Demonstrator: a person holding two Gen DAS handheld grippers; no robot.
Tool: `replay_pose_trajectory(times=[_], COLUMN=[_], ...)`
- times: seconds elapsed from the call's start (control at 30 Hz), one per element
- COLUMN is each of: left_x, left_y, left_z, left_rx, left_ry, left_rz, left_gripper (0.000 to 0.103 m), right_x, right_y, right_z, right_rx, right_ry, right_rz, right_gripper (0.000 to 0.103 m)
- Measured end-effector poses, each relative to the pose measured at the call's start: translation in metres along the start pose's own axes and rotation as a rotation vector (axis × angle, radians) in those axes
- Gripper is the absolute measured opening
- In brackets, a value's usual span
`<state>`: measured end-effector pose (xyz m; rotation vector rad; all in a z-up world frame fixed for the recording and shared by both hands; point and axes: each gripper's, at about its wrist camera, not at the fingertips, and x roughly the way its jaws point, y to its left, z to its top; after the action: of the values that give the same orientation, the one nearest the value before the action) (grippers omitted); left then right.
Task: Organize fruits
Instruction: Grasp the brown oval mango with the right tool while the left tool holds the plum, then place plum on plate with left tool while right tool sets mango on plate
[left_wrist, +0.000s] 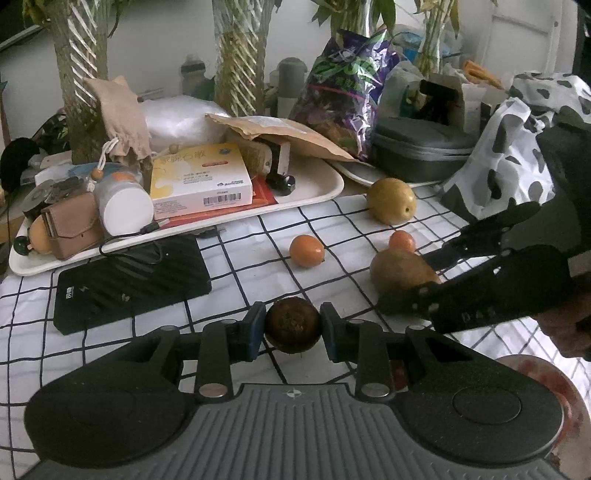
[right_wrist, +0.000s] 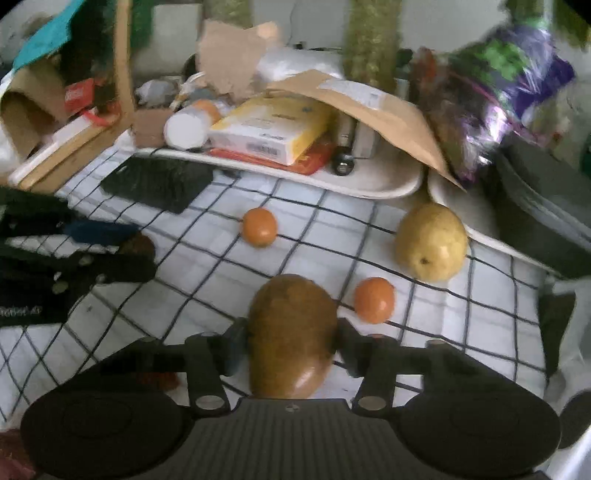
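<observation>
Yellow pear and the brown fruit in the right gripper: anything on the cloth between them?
One small orange fruit lies between the yellow pear and the brown fruit; otherwise bare checked cloth. Right wrist view shows it best.

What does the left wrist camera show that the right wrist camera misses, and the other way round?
Only the left view shows the left tool shut on a small dark round fruit, plus a black-and-white spotted cloth.

Only the right view shows the right tool straddling the brown fruit head-on, and a red packet far left.

Both show the yellow pear, two small orange fruits, the checked tablecloth and the cluttered tray.
</observation>
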<state>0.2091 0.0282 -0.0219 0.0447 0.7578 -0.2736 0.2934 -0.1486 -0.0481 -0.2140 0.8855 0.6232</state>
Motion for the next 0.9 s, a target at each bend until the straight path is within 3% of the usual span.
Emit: replay_pose_trajectory(times=[0.4,0.57,0.9], left_x=[-0.039,-0.056,-0.062], left_y=[-0.012,-0.019,-0.057], left_z=[-0.01,-0.016,-0.033], left_rx=[-0.018,-0.046,0.035], left_ry=[-0.073,-0.093,-0.044], left_rz=[-0.04,-0.091,-0.192], left_gripper=[0.031,0.031,0.031], right_x=[-0.056,-0.085,-0.129], right_y=[0.004,0.012,0.025], right_z=[-0.015,-0.034,-0.072], right_rx=[0.034,0.031,0.041], right_ry=[-0.091,-0.104,-0.119], right_rz=[-0.014,-0.028,-0.045], right_gripper=[0.049,0.049,0.049])
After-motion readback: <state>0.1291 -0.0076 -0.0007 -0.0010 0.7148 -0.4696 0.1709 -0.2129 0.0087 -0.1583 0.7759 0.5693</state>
